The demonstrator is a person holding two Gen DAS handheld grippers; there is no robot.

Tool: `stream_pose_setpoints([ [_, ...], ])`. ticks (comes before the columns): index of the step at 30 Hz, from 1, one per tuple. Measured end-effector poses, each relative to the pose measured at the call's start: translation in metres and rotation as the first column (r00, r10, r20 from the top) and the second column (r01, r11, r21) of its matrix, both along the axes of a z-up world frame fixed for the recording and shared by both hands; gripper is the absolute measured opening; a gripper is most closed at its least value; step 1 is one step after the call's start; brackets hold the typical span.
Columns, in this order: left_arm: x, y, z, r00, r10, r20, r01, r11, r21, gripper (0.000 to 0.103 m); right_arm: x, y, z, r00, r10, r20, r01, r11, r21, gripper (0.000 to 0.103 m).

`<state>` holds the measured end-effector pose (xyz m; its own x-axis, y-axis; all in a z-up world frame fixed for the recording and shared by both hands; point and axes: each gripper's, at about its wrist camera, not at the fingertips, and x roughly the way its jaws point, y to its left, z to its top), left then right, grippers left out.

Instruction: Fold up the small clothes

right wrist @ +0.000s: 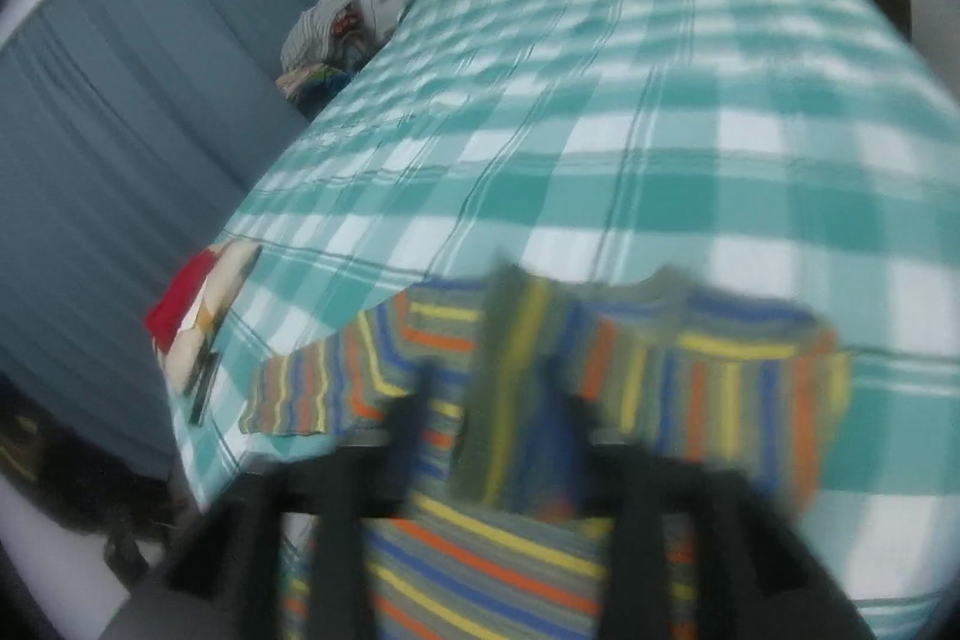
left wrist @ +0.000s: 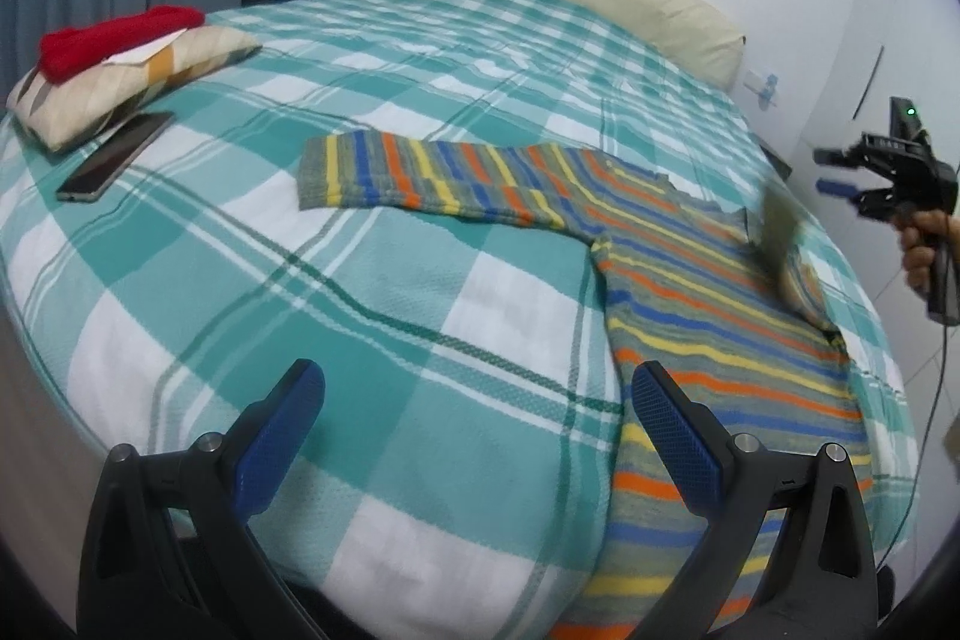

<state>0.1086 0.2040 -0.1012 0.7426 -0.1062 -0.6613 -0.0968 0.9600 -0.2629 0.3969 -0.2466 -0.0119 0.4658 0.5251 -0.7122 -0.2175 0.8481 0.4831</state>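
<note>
We had the striped sweater (left wrist: 708,280) flat near the bed's (left wrist: 420,58) right edge, body toward us, one sleeve stretched leftward, our spread left gripper (left wrist: 480,400) nearest its hem, right gripper (right wrist: 486,400) blurred, jaws unclear.

A: How is the left gripper (left wrist: 477,430)?
B: Low in its frame, jaws wide apart, holding nothing.
A: And the right gripper (left wrist: 840,172)?
B: Far right edge, a hand (left wrist: 921,247) grips its handle; jaws look parted, its own view is blurred.
</note>
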Motion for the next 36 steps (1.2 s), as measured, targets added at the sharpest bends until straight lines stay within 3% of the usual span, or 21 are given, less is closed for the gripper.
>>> stream_pose_setpoints([
  [4,-0.004,0.003,-0.004,1.0,0.005,-0.007,-0.005,1.0,0.01,0.102,-0.003,-0.003,-0.022,0.999,-0.015,-0.04,0.019,0.994,0.106,0.067],
  [7,-0.004,0.003,-0.008,1.0,0.007,-0.018,-0.007,1.0,0.009,0.102,-0.009,-0.018,-0.039,0.995,-0.008,-0.102,0.02,0.993,0.12,0.067],
  [12,0.0,-0.004,-0.011,0.999,-0.005,-0.034,0.005,1.0,0.002,0.102,-0.033,-0.061,-0.085,0.972,-0.034,-0.233,0.047,0.998,0.051,0.067],
  [16,0.0,-0.015,-0.011,0.998,-0.038,-0.041,0.04,0.999,0.034,0.102,-0.059,-0.117,-0.12,0.948,-0.15,-0.28,0.146,0.989,-0.036,0.063],
  [18,0.0,-0.019,-0.011,0.998,-0.045,-0.044,0.047,0.998,0.048,0.102,-0.073,-0.145,-0.125,0.94,-0.22,-0.261,0.206,0.975,-0.081,0.063],
  [21,0.0,-0.023,-0.009,0.998,-0.051,-0.045,0.053,0.997,0.051,0.102,-0.09,-0.163,-0.117,0.947,-0.238,-0.217,0.223,0.971,-0.088,0.063],
  [27,0.003,-0.032,-0.009,0.996,-0.067,-0.054,0.07,0.996,0.061,0.102,-0.129,-0.128,-0.1,0.988,-0.077,-0.132,0.049,0.977,-0.207,0.063],
  [31,0.001,-0.038,-0.008,0.995,-0.085,-0.062,0.089,0.993,0.078,0.102,-0.149,-0.115,-0.12,0.993,-0.06,-0.098,0.017,0.919,-0.393,0.061],
  [33,-0.003,-0.035,-0.006,0.995,-0.082,-0.055,0.087,0.992,0.095,0.102,-0.157,-0.119,-0.12,0.995,-0.086,-0.058,0.05,0.886,-0.461,0.06],
  [34,-0.005,-0.033,-0.005,0.996,-0.075,-0.052,0.08,0.992,0.101,0.102,-0.161,-0.124,-0.118,0.992,-0.118,-0.036,0.085,0.871,-0.485,0.06],
  [36,-0.007,-0.03,-0.005,0.997,-0.062,-0.05,0.067,0.993,0.101,0.102,-0.17,-0.133,-0.11,0.989,-0.146,-0.011,0.125,0.885,-0.449,0.06],
])
